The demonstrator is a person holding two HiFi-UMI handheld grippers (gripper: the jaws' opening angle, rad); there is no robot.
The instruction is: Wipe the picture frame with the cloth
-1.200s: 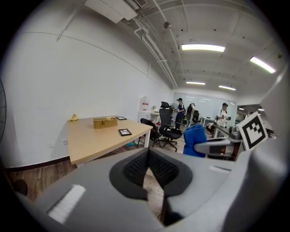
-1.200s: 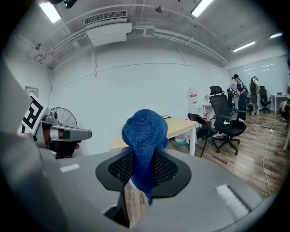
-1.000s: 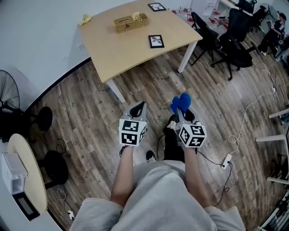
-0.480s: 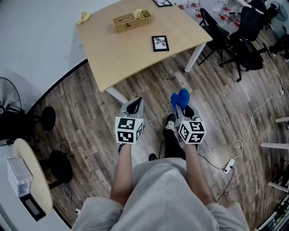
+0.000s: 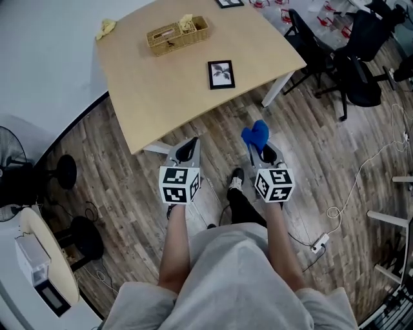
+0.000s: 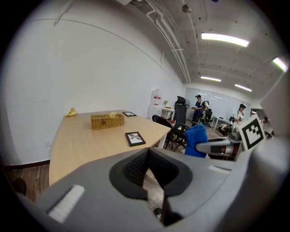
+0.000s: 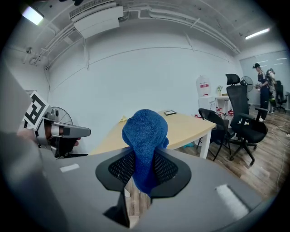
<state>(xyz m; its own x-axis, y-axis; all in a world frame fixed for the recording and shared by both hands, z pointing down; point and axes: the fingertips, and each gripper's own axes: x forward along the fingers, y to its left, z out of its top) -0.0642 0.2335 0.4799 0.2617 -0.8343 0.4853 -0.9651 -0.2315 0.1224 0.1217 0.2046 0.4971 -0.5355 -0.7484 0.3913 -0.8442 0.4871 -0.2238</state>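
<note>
A small black picture frame (image 5: pixel 221 73) lies flat on the wooden table (image 5: pixel 155 90), near its right front part; it also shows in the left gripper view (image 6: pixel 135 138). My right gripper (image 5: pixel 257 147) is shut on a blue cloth (image 5: pixel 255 135), held over the floor short of the table edge. The cloth (image 7: pixel 146 146) bulges up between the jaws in the right gripper view. My left gripper (image 5: pixel 187 149) hangs beside it, just short of the table's front edge, jaws closed on nothing (image 6: pixel 147 170).
A wicker basket (image 5: pixel 177 31) and a second frame (image 5: pixel 230 2) sit further back on the table, a yellow rag (image 5: pixel 106 26) at its far left corner. Black office chairs (image 5: pixel 352 67) stand to the right, a fan (image 5: pixel 11 169) at left. Cables cross the wood floor.
The table and frame have drawn closer in the head view; both grippers now sit nearer the table's front edge. The cloth stays gripped.
</note>
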